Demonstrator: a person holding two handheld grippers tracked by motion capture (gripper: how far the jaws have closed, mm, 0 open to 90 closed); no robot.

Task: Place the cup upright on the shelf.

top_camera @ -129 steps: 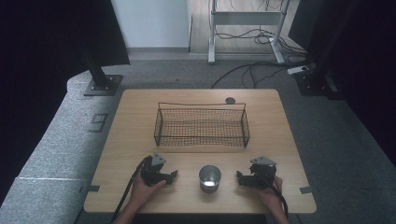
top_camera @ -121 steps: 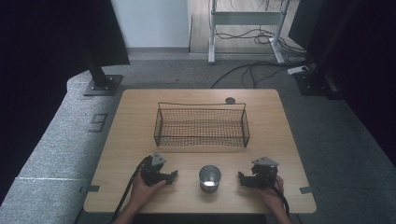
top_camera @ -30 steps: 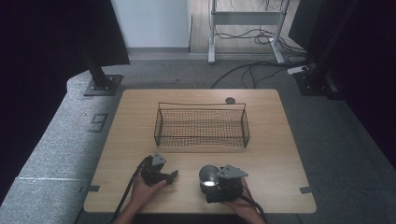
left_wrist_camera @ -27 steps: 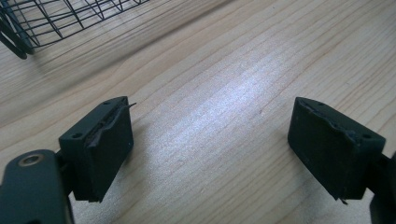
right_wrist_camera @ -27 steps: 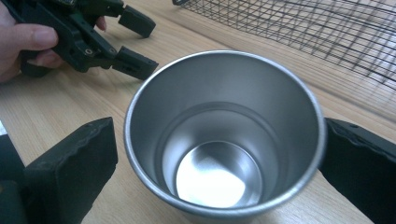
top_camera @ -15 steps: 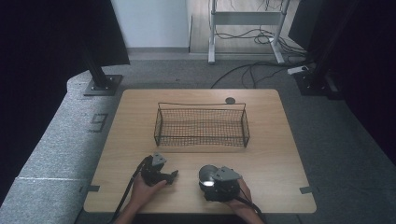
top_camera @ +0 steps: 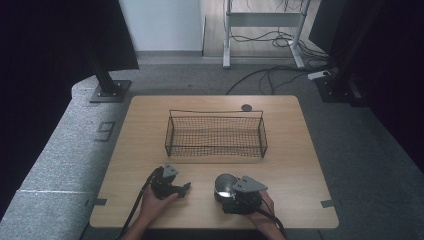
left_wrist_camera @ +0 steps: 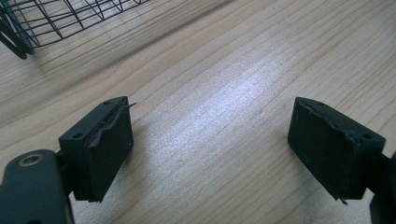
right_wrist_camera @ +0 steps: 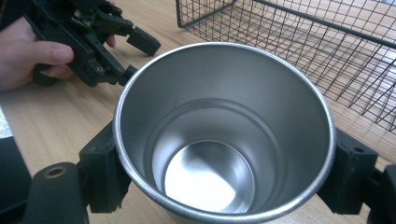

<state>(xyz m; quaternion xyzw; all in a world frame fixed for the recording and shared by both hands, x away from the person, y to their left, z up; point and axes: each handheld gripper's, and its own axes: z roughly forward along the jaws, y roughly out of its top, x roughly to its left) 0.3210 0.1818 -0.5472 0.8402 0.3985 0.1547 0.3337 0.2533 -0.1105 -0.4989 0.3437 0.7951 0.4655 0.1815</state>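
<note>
The wooden surface (top_camera: 150, 130) carries a black wire basket (top_camera: 215, 134) at its middle and, nearer the person, an upright steel cup (top_camera: 225, 185). The right gripper (right_wrist_camera: 224, 182) has just closed, its fingers (right_wrist_camera: 105, 170) pinching the cup on both sides. The left gripper (left_wrist_camera: 210, 154) rests just left of the cup, fingers (left_wrist_camera: 100, 144) spread over bare wood.

Steel cup (right_wrist_camera: 224, 140) between black fingers (right_wrist_camera: 105, 172)

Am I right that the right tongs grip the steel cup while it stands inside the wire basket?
Not quite. The right tongs do grip the cup, but it stands on the table in front of the basket, not inside it, as the high view shows.
</note>
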